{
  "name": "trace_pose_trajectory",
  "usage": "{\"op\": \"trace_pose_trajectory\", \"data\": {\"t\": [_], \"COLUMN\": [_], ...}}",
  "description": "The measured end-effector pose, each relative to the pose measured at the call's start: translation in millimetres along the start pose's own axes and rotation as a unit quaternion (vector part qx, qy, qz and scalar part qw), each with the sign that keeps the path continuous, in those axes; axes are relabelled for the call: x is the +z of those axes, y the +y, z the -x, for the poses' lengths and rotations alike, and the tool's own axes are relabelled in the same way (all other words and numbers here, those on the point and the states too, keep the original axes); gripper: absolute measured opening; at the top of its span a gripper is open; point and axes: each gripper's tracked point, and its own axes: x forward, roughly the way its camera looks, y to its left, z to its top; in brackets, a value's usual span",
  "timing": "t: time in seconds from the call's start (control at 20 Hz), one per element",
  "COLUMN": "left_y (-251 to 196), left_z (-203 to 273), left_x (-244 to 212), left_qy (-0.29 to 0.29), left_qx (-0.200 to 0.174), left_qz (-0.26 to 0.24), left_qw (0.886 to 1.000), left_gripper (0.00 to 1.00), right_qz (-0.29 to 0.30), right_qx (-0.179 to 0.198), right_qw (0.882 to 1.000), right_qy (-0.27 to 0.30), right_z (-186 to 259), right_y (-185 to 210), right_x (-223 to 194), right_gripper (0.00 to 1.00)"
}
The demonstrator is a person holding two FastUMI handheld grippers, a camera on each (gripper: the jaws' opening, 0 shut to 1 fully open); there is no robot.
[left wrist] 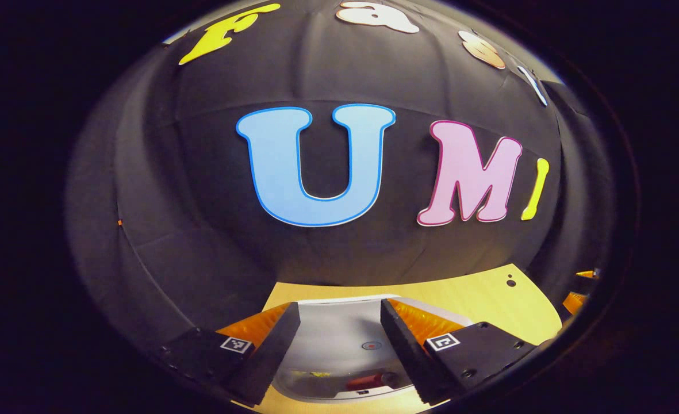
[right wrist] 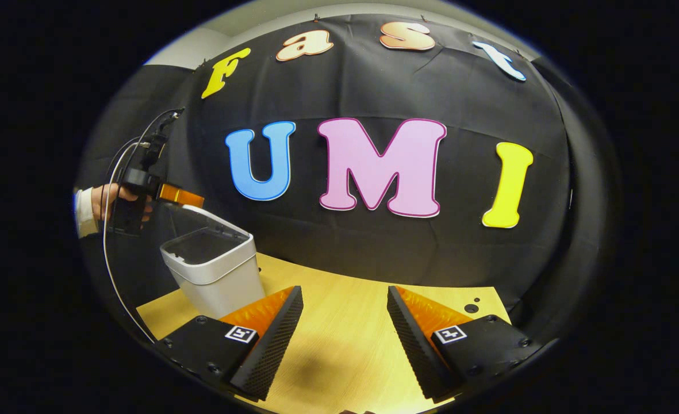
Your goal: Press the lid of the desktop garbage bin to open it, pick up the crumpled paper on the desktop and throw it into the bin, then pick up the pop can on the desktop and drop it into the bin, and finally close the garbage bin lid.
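The white desktop bin (right wrist: 213, 276) stands at the table's left, its lid (right wrist: 215, 218) tilted up over the open mouth. A hand (right wrist: 112, 198) holds my left gripper (right wrist: 187, 198) right at the raised lid's top edge. In the left gripper view, my left gripper (left wrist: 339, 339) is open, with the lid (left wrist: 333, 328) showing between its fingers just below. Under the lid's edge, inside the bin (left wrist: 293, 388), lies a red can (left wrist: 368, 380) and a small pale scrap that I cannot identify. My right gripper (right wrist: 345, 328) hangs open over the bare table with nothing in it.
The light wooden table (right wrist: 345, 351) runs to the black cloth wall behind. Two small holes (right wrist: 471, 306) mark its far right corner. A cable (right wrist: 109, 259) trails down from the left gripper beside the bin.
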Motion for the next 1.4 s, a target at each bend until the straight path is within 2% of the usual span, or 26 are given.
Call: {"op": "trace_pose_trajectory", "data": {"t": [0.3,0.6,0.95,1.1,1.25,1.4], "left_y": [-15.3,-20.4,-18.8,-17.9,-20.2,-16.0], "left_z": [13.4,13.7,17.8,17.6,16.2,16.1], "left_x": [-41.1,-97.5,-96.1,-99.7,-90.1,-86.7], "left_qy": [0.022,0.107,0.105,0.114,0.088,0.066], "left_qx": [-0.007,-0.026,-0.038,-0.04,-0.05,-0.022], "left_qz": [-0.026,-0.036,-0.044,-0.067,-0.046,-0.048], "left_qw": [0.999,0.993,0.993,0.99,0.994,0.996], "left_gripper": [0.95,0.98,1.0,1.0,0.99,0.98], "right_qz": [0.006,0.01,0.024,0.018,0.017,0.021], "right_qx": [0.006,0.005,0.009,0.011,0.012,0.01], "right_qw": [1.0,1.0,1.0,1.0,1.0,1.0], "right_qy": [0.003,0.004,0.007,0.011,0.009,0.006], "right_z": [-0.2,0.4,6.4,7.6,11.6,17.4], "right_y": [5.5,8.3,10.5,12.1,11.3,6.3], "right_x": [-0.4,-0.3,-7.0,-12.0,-13.1,-9.1], "right_gripper": [0.95,0.95,0.95,0.95,0.95,0.95]}}
